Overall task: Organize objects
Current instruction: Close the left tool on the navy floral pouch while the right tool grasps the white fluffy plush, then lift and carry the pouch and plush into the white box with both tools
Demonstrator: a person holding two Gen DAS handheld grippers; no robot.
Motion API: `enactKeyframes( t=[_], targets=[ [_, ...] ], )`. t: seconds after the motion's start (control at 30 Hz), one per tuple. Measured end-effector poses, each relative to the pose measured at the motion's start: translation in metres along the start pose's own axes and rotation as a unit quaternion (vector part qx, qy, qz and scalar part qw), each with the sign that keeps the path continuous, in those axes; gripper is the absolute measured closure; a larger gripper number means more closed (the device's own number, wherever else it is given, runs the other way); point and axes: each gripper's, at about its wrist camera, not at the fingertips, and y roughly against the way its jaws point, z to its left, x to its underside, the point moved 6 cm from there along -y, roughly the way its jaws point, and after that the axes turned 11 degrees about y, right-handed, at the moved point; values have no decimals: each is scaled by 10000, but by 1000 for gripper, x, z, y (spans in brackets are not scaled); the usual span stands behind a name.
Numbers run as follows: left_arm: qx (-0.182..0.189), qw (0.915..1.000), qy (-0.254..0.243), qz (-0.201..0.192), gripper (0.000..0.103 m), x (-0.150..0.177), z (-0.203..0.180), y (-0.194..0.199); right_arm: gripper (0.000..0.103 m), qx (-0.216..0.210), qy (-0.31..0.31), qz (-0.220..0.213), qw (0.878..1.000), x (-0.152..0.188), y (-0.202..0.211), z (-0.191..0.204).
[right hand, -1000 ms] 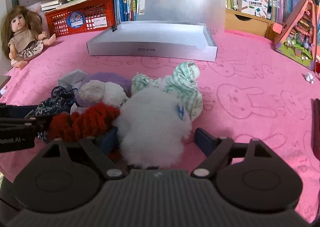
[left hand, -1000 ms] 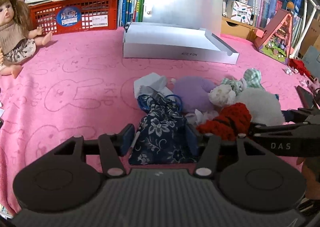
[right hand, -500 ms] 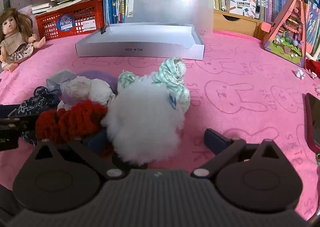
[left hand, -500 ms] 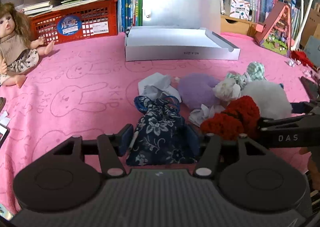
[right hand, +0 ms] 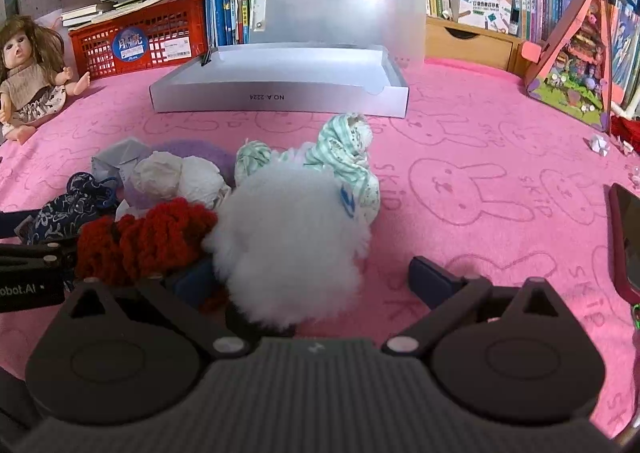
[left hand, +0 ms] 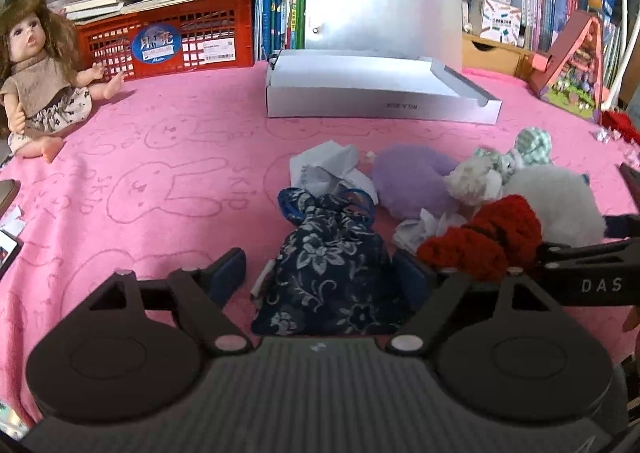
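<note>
A navy floral pouch point(left hand: 332, 273) lies between the fingers of my left gripper point(left hand: 320, 273), which is open around it with a gap on the left side. A fluffy white ball point(right hand: 288, 241) sits between the fingers of my right gripper point(right hand: 312, 277), which is open with the right finger clear of it. A red knitted piece point(left hand: 484, 241) point(right hand: 144, 237), a purple fluffy item point(left hand: 412, 181), a cream ball point(right hand: 176, 181) and a green-striped cloth point(right hand: 348, 161) lie in the same pile. An open silver box point(left hand: 376, 93) point(right hand: 280, 85) stands behind.
The pile lies on a pink bunny-print cloth point(left hand: 160, 173). A doll point(left hand: 40, 69) sits at the left, a red crate point(left hand: 172, 41) with books behind it. A toy house point(right hand: 576, 53) stands at the right. A phone point(right hand: 628, 237) lies at the right edge.
Both grippers have drawn back a little and their views have shifted. The left gripper has opened slightly around the pouch; the right one has widened beside the white ball.
</note>
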Motion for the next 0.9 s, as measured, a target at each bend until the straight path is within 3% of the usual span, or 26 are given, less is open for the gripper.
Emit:
enactKeyframes(
  t=[0.1, 0.3, 0.37, 0.43, 0.5, 0.6, 0.63, 0.8, 0.83, 0.9],
  targets=[
    [125, 9999, -19, -23, 35, 0, -3, 6, 6, -87, -69, -75, 9999, 2, 7, -1],
    [144, 9998, -145, -90, 46, -3, -7, 14, 20, -97, 118, -391, 9991, 0, 28, 3],
    [146, 9998, -134, -76, 47, -4, -6, 16, 27, -100, 141, -438, 9989, -3, 32, 3],
    [143, 9998, -105, -78, 49, -5, -5, 18, 47, -94, 76, -395, 9991, -6, 33, 2],
    [161, 9998, -92, -102, 50, -7, -4, 21, 52, -158, -21, -362, 9992, -7, 33, 0],
    [132, 9997, -142, -136, 50, -8, -4, 20, 51, -128, 92, -376, 9992, -7, 31, 2],
    [97, 9998, -133, -82, 50, -7, -3, 17, 46, -118, 146, -384, 9991, -6, 30, 4],
    [89, 9999, -44, -57, 48, -4, -4, 8, 39, -233, 292, -398, 9985, -7, 22, 14],
    [85, 9999, -41, -60, 48, -5, -4, 9, 49, -288, 262, -392, 9985, -7, 22, 15],
    [138, 9999, -53, -60, 54, -7, -5, 11, 55, -284, 288, -393, 9984, -10, 24, 17]
  ],
)
